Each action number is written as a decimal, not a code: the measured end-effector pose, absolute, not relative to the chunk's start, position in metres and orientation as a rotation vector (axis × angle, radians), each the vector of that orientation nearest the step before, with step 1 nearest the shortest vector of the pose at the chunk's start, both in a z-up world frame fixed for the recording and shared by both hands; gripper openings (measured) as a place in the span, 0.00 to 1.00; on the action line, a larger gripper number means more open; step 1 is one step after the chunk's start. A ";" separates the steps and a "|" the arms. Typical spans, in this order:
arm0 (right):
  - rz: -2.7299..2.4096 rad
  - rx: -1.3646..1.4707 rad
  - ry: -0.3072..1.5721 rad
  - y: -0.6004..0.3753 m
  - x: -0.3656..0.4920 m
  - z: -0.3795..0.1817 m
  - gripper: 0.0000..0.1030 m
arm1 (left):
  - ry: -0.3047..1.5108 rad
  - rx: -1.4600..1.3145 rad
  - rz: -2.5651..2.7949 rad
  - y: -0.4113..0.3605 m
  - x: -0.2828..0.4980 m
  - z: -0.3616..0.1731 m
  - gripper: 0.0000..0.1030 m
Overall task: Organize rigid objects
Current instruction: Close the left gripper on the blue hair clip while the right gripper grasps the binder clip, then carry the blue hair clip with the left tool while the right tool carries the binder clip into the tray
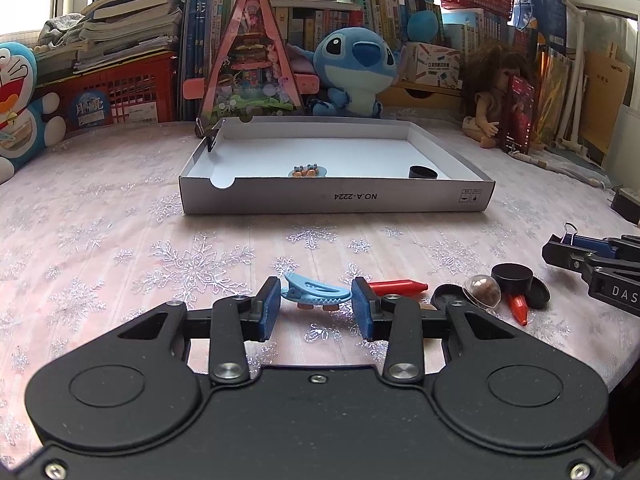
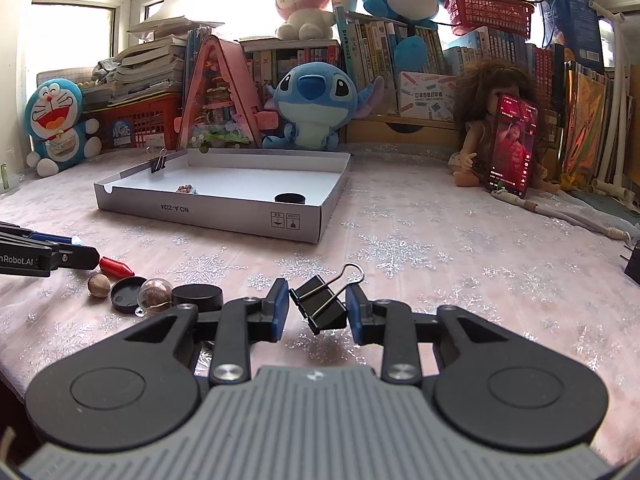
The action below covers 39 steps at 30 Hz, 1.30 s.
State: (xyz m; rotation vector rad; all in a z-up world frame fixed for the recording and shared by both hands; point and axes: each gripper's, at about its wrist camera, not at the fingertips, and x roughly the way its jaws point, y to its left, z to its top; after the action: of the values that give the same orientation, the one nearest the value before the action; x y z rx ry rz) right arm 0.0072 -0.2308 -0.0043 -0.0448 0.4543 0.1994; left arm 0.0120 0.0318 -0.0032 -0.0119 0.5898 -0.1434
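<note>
— How many binder clips?
— Two: one black binder clip (image 2: 322,307) near, another binder clip (image 2: 158,163) on the cardboard tray's (image 2: 248,216) far left wall.
— Crayons?
— Two: a red crayon (image 1: 396,286) lying flat, a second crayon (image 1: 518,307) to its right.
— Hair clips?
— One blue hair clip (image 1: 314,293).
— Black caps?
— Four: three on the table, one in the tray.
— Plush toys?
— Four, plus one doll (image 2: 486,120).

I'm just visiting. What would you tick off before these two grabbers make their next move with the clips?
1. Right gripper shut on the black binder clip: ok.
2. Left gripper shut on the blue hair clip: ok.
3. Cardboard box has bare floor left for both clips: ok.
4. Tablecloth between grippers and box free of obstacles: ok.
5. Hair clip lifted off the cloth: cannot tell.
</note>
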 end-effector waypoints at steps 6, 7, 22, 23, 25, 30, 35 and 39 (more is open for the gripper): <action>0.199 -0.044 0.455 -0.230 0.008 -0.005 0.35 | 0.588 -0.012 -0.143 0.032 0.012 -0.003 0.35; 0.198 -0.044 0.455 -0.230 0.008 -0.005 0.35 | 0.588 -0.012 -0.143 0.032 0.012 -0.003 0.35; 0.199 -0.055 0.437 -0.226 0.013 0.001 0.35 | 0.561 -0.014 -0.140 0.032 0.018 0.006 0.35; 0.199 -0.056 0.434 -0.226 0.014 0.002 0.35 | 0.558 -0.016 -0.138 0.032 0.019 0.007 0.35; 0.198 -0.056 0.430 -0.225 0.016 0.004 0.35 | 0.550 -0.023 -0.132 0.034 0.022 0.010 0.35; 0.187 -0.040 0.427 -0.224 0.026 0.010 0.35 | 0.535 -0.044 -0.111 0.040 0.031 0.020 0.35; 0.180 -0.017 0.421 -0.224 0.038 0.017 0.35 | 0.505 -0.044 -0.094 0.045 0.041 0.032 0.35; 0.190 0.002 0.403 -0.221 0.051 0.026 0.35 | 0.495 -0.063 -0.085 0.050 0.055 0.040 0.35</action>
State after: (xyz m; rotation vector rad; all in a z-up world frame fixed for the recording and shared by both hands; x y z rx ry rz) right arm 0.0506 -0.2211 0.0263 0.0020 0.4028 0.1904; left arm 0.0554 0.0496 0.0399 -0.0633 0.4949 -0.0848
